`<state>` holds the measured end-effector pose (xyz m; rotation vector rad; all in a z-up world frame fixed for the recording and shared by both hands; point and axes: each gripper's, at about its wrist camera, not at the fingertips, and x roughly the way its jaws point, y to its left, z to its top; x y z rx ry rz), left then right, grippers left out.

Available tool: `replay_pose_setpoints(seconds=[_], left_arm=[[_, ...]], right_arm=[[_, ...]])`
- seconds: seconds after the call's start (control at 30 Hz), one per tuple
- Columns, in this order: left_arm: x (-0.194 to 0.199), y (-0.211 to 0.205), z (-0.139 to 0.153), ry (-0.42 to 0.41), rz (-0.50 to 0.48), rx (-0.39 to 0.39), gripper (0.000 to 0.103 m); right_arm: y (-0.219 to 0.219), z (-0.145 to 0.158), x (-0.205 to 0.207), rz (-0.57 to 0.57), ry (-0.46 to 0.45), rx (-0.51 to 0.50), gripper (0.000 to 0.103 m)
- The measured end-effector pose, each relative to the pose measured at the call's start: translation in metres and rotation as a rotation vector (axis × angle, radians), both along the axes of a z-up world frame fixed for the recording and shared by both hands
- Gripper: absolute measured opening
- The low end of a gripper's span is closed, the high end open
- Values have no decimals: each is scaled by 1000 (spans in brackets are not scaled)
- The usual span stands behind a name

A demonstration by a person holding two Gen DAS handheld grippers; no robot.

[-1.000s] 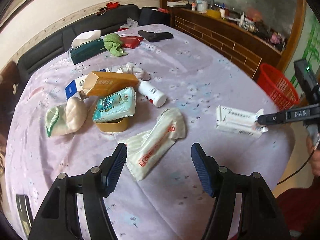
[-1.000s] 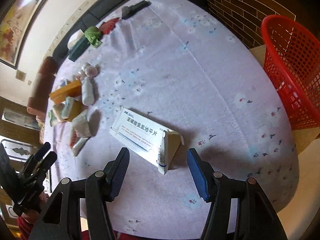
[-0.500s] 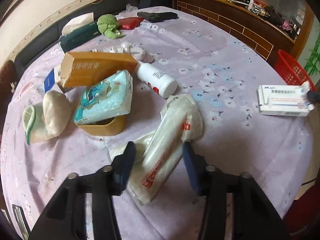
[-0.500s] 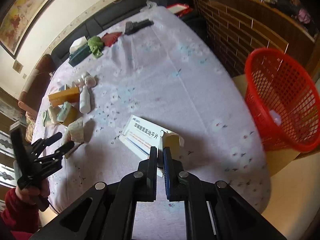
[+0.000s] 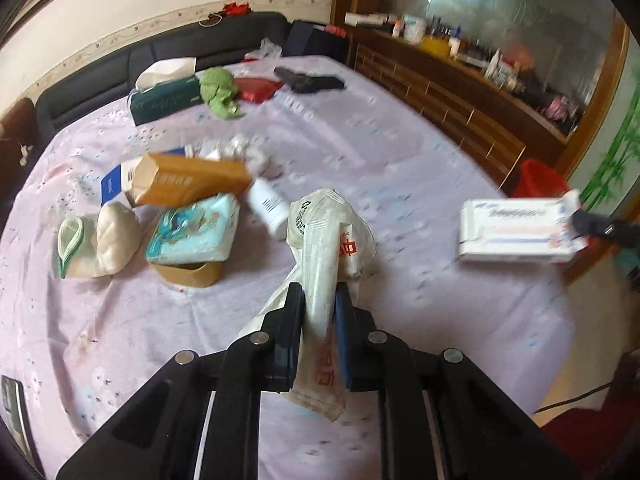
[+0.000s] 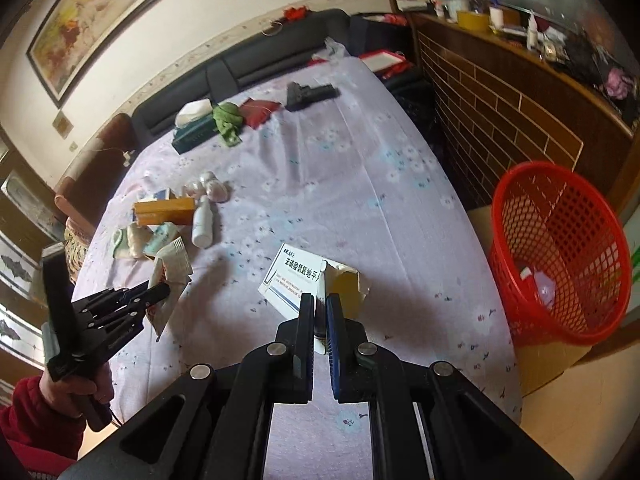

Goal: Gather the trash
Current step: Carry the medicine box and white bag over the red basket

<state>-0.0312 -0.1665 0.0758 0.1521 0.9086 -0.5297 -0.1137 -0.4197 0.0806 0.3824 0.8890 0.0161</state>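
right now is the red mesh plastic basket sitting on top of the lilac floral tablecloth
No, the red mesh plastic basket stands on a cardboard box on the floor beside the table, off the lilac floral tablecloth.

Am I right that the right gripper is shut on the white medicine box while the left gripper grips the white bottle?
Not quite. The right gripper is indeed shut on the white medicine box, but the left gripper is closing on the crumpled plastic wrapper, not the white bottle, which lies on the table behind it. The left wrist view shows this.
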Motion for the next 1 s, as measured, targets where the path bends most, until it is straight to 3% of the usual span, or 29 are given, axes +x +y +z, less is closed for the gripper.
replay_pose_setpoints(seconds=[0.3, 1.0], left_arm=[[-15, -15, 28, -39, -21, -39, 15], [-35, -62, 35, -77, -141, -11, 15]], right_arm=[[2, 12, -9, 18, -54, -7, 6], [-15, 18, -44, -57, -74, -4, 6]])
